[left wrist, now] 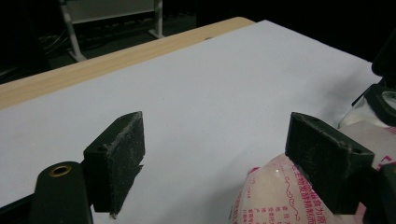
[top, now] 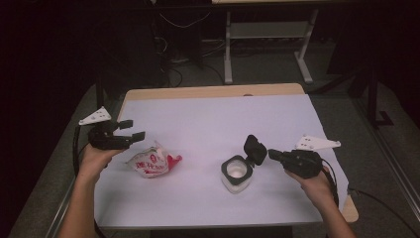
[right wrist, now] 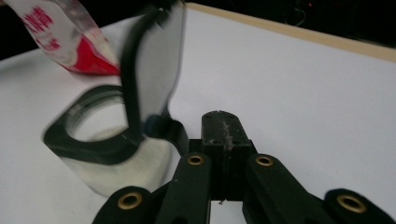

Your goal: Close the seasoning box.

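Reaching: bag (top: 151, 162) is approached by left gripper (top: 130, 131), jaws wide, bag beneath one jaw.
Right gripper (top: 271, 154): jaws closed, empty, beside jar (top: 236, 173) lid (top: 254, 149).
Risk: bag may be crushed or spilled if squeezed hard.

I see a white sheet (top: 208, 124) covering the wooden desk (top: 213, 91), and a grey metal frame (top: 267, 34) on the floor behind it.

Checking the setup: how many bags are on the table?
1: the red-and-white bag lies on the white sheet, left of the open jar, below the left gripper.
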`<state>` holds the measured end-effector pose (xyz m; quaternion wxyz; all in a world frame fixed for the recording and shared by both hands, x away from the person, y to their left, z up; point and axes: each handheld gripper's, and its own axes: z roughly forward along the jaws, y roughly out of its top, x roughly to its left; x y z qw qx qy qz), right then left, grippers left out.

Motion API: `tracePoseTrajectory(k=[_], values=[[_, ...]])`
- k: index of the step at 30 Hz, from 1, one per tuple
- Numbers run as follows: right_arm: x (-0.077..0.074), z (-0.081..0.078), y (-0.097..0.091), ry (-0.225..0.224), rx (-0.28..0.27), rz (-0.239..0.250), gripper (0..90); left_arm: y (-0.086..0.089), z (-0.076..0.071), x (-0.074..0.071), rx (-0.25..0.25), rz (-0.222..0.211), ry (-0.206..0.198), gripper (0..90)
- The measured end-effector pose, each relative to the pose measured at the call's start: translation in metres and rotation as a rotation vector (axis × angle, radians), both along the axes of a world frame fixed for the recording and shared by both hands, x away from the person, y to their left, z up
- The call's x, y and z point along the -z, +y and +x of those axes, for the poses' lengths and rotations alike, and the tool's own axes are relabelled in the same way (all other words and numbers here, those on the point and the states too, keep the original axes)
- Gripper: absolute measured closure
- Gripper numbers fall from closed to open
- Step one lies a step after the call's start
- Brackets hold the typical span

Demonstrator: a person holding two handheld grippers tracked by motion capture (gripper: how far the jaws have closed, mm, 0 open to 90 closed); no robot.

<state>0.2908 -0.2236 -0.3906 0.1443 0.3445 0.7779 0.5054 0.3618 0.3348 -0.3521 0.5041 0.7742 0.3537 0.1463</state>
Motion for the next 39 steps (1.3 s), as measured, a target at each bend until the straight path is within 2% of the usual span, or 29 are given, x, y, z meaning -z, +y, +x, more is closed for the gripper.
tracePoseTrajectory(k=[3,7,15,21,23,25,30,37,39], values=[[-0.007,-0.002,0.007,-0.016,-0.025,0.015,89.9,0.0,0.001,0.004,-0.001,-0.016,0.002,19.6],[-0.012,-0.004,0.016,-0.025,-0.047,0.029,90.0,-0.001,0.004,0.012,-0.006,0.004,0.028,19.5],[-0.016,-0.01,0.03,-0.036,-0.088,0.029,90.0,-0.002,0.008,0.02,-0.02,0.016,0.043,19.6],[-0.009,-0.013,0.046,-0.018,-0.151,0.012,89.9,0.001,0.007,0.023,-0.048,0.021,0.035,19.6],[-0.005,-0.014,0.051,-0.009,-0.163,-0.008,89.9,0.004,0.008,0.026,-0.061,0.023,0.038,19.6],[-0.003,-0.014,0.052,-0.012,-0.156,-0.022,89.9,0.007,0.009,0.028,-0.071,0.023,0.041,19.6],[-0.001,-0.011,0.043,-0.021,-0.118,-0.014,89.8,0.009,0.009,0.031,-0.088,0.021,0.043,19.5],[0.003,0.0,0.028,-0.016,-0.037,0.01,72.0,0.01,0.009,0.032,-0.094,0.023,0.042,19.5],[0.004,0.002,0.026,-0.021,-0.019,0.009,63.6,0.011,0.009,0.032,-0.095,0.02,0.04,19.6]])
